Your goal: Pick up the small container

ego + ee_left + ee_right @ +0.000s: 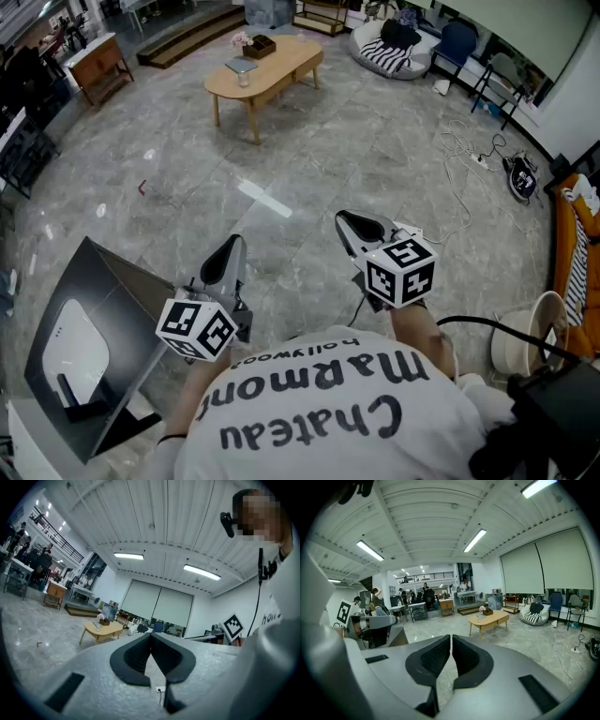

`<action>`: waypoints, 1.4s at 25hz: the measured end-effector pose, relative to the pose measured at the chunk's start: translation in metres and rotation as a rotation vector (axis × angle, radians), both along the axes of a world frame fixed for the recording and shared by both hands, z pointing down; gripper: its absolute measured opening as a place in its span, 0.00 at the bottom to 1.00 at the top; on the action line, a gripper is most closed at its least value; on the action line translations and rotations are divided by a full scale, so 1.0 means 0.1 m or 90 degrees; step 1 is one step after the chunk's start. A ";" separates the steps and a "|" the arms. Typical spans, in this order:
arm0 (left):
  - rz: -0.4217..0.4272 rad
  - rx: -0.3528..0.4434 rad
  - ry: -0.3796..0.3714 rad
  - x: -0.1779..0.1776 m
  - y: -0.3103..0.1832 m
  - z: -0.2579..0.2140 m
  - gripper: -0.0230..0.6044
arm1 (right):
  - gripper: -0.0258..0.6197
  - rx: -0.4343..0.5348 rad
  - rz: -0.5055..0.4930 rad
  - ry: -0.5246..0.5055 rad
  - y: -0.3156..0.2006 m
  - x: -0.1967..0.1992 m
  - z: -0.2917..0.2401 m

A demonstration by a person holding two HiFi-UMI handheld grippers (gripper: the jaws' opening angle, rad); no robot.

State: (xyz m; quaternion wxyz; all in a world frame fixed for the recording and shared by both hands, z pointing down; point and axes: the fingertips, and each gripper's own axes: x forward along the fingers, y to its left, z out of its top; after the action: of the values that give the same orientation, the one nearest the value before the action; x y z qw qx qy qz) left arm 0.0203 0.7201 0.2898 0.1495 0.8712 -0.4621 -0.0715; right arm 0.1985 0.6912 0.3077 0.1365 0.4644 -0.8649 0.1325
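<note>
From the head view, the small container (pixel 244 79) looks to us like a little clear cup near the closer end of a wooden table (pixel 281 66). It is well away across the stone floor (pixel 375 159), far ahead of both claws. It seems to stand upright, though it is too small to be sure. A flat book (pixel 240 65) lies just behind it and a box of flowers (pixel 258 44) beyond that. The left claw (pixel 228 255) and the right claw (pixel 361 228) are held low in front of us, each carrying nothing. We judge them about equally far from the cup, so a walk forward has to come first

In the left gripper view, the left claw (pixel 150 637) has its dark pads pressed together at the tips with nothing between them. The table (pixel 105 630) sits far ahead and to the left of its line, and the cup is too small there to pick out

In the right gripper view, the right claw (pixel 452 639) is also pressed together and empty. The table (pixel 492 619) lies far ahead and to the right of its line, with the cup (pixel 479 618) at the nearer end
</note>
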 end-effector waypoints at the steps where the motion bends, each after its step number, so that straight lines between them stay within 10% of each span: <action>1: 0.000 0.001 0.000 -0.03 0.00 0.01 0.06 | 0.08 -0.001 0.000 -0.006 0.00 -0.03 0.01; 22: -0.021 -0.015 0.077 -0.32 -0.32 0.20 0.06 | 0.08 -0.062 -0.052 -0.012 -0.39 -0.43 0.29; 35: -0.065 -0.005 0.033 -0.50 -1.83 0.05 0.06 | 0.08 -0.026 -0.137 -0.035 -2.24 -0.80 0.12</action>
State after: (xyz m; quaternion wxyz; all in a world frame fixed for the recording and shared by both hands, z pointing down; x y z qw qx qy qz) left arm -0.0294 0.5370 0.2947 0.1605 0.8438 -0.5022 -0.0997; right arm 0.1187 0.4671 0.3201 0.1355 0.3623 -0.9104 0.1470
